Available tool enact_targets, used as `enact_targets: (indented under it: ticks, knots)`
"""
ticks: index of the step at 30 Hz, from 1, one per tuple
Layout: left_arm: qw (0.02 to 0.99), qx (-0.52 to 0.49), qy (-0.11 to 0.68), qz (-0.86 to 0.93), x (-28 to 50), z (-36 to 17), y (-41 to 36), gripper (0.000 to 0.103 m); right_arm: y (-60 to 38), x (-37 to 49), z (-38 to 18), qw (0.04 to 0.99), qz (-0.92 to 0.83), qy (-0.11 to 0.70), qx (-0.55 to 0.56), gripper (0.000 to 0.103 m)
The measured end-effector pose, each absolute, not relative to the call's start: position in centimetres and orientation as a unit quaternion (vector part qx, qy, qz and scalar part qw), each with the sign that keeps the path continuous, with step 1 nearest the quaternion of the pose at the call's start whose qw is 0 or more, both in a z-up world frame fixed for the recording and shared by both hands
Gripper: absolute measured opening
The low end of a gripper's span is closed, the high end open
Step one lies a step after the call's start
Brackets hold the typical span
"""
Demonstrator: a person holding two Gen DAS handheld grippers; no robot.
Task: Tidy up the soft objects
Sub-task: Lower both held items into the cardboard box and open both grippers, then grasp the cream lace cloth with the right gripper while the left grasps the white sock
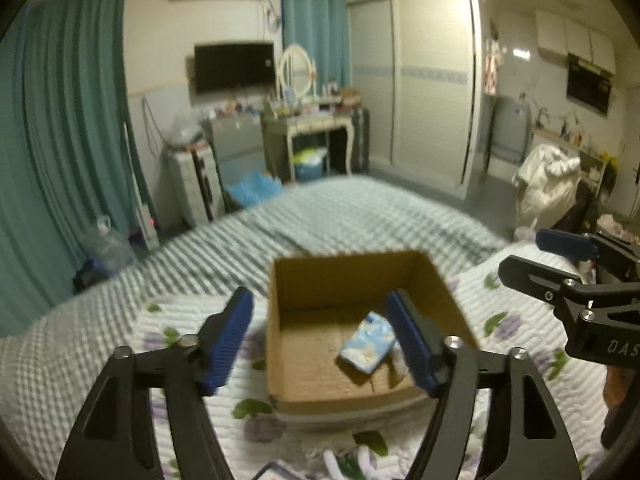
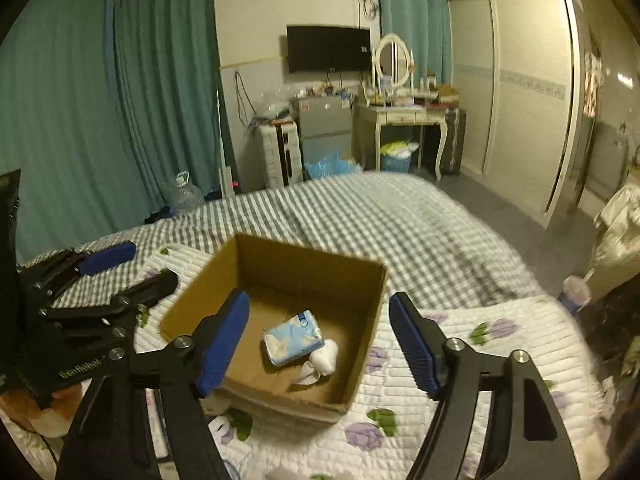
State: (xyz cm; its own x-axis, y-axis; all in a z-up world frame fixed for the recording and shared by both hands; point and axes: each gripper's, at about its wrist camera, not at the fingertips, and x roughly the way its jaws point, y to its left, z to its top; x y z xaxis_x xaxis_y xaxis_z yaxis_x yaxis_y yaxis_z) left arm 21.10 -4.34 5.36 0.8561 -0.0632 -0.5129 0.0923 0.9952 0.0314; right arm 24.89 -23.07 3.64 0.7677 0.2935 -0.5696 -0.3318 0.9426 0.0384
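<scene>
One bed with a grey-checked cover and flowered white quilt (image 2: 460, 336) fills the lower frame. On it sits one open brown cardboard box (image 2: 304, 268), holding one pale blue tissue pack (image 2: 294, 338) and one white crumpled soft item (image 2: 325, 356). Two tongs, left tongs (image 1: 320, 344) and right tongs (image 2: 320, 344), gape wide and empty; the pack lies between the fingers at lower centre.

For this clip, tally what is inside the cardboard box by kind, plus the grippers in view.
Blue tissue pack: 1
White soft item lying beside it (kind unclear): 1
Cardboard box: 1
Grippers, both open and empty: 2, left gripper and right gripper
Total: 5
</scene>
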Motion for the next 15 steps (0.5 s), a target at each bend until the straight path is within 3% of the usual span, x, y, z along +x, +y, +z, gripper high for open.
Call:
enact_targets:
  ticks: [2,7,15]
  knots:
    - [0.972,0.027,0.230,-0.033,18.0,7.7,-4.2,0.089,-23.3,22.1,6.2,0.945,0.167,0.280,-0.040,0.084]
    - [0.980,0.033,0.193,-0.021,11.8,11.0,-3.9,0.090,-23.7,16.0,9.9,0.950,0.169,0.254,-0.062,0.103]
    - [0.971,0.018,0.239,-0.006,7.3,8.1,-3.0,0.090,-23.7,9.5,7.4,0.941,0.193,0.267,-0.072,0.103]
